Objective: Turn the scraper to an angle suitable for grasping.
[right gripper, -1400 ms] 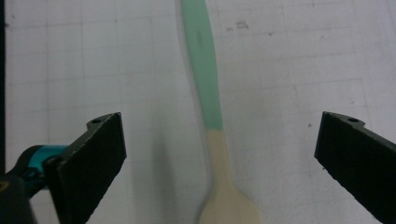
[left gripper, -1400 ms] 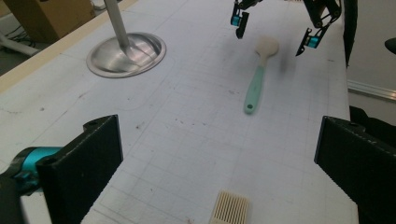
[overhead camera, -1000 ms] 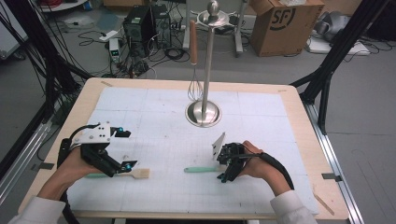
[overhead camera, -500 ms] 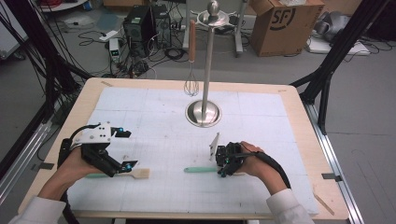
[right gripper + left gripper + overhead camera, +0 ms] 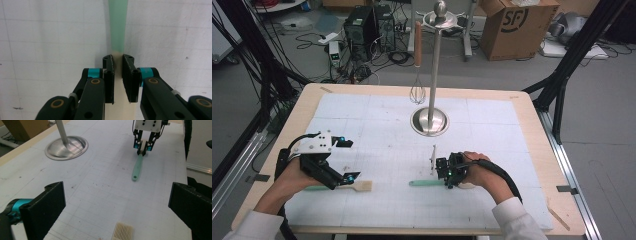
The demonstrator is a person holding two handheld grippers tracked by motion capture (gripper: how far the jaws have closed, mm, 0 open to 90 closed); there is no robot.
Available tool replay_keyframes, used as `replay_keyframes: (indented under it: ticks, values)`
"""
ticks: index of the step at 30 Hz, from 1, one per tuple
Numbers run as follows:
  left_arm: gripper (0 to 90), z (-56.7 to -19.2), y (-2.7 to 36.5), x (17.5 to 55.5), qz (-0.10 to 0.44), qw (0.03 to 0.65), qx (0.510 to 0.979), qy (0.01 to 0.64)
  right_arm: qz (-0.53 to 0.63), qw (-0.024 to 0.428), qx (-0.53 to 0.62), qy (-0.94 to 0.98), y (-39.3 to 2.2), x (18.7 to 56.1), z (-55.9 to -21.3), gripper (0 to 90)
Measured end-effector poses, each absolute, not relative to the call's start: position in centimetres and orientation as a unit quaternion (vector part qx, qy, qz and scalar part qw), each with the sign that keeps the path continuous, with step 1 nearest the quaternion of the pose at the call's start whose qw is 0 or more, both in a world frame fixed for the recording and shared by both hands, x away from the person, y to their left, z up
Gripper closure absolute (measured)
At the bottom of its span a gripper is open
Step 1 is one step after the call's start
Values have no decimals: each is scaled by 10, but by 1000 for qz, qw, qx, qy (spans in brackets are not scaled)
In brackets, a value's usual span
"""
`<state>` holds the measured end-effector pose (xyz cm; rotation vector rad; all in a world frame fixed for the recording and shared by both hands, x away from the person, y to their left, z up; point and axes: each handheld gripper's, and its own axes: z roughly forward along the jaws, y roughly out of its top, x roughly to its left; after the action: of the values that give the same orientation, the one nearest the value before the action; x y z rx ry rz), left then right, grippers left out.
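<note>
the right gripper [image 5: 447, 174] is seen with its jaws just closed in on the cream blade end of a green-handled spatula [image 5: 424, 183] lying flat on the table [image 5: 492, 150], the blade caught between the pads, and the long axis of the tool runs straight out ahead of the jaws in the right gripper view, the green handle [image 5: 117, 27] pointing away toward the left gripper [image 5: 343, 179]. the left gripper's jaws are held wide apart with nothing between them, above a second spatula whose slotted wooden blade [image 5: 122, 232] lies just below them; the right hand is judged the nearer to the green spatula, so a lift would turn on that grip.
</note>
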<state>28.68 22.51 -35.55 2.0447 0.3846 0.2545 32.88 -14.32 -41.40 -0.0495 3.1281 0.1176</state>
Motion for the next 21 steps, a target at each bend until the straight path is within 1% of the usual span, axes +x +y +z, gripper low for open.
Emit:
replay_keyframes:
  ticks: [7, 13, 17, 21]
  values:
    - [17, -355, 225, 288, 103, 500, 845, 160, 57, 2, -8, 998, -146, 331, -411, 813]
    - [17, -354, 227, 288, 103, 504, 842, 161, 125, -10, 9, 992, -158, 334, -395, 813]
    - [17, -351, 226, 287, 104, 506, 842, 156, 190, -24, 15, 981, -168, 335, -380, 813]
    - [17, -345, 222, 287, 102, 512, 840, 147, 255, -28, 13, 966, -177, 335, -364, 813]
